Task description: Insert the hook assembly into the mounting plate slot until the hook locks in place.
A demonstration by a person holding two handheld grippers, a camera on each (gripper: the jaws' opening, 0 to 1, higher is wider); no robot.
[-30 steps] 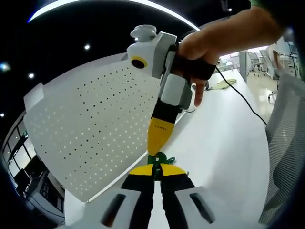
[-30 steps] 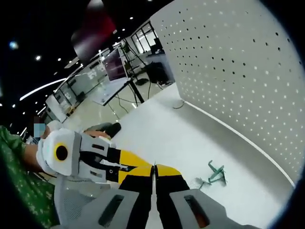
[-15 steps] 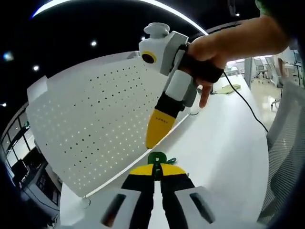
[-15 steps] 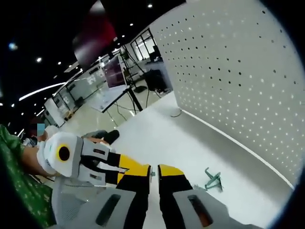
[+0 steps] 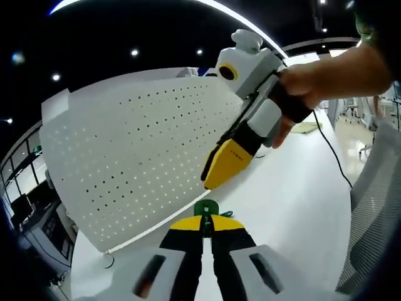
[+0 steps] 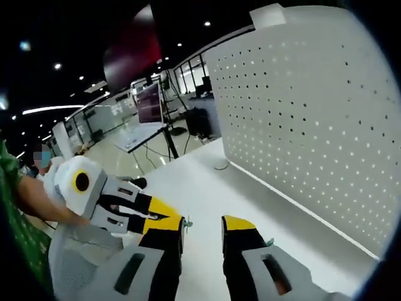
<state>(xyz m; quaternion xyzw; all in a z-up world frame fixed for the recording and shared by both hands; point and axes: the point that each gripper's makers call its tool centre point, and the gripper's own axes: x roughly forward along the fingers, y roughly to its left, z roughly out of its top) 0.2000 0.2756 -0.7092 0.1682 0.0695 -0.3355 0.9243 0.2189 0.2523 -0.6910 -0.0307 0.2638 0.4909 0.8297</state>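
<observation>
White tabletop: left tongs clamped on small green hook assembly, white perforated mounting plate upright just beyond; right tongs apart, empty.

An open-plan office or lab hall is shown. A dark ceiling dotted with spotlights is seen overhead, with tall windows along the far wall. A display on a stand and desks are set across the floor, and office chairs are placed beside a long white table.
</observation>
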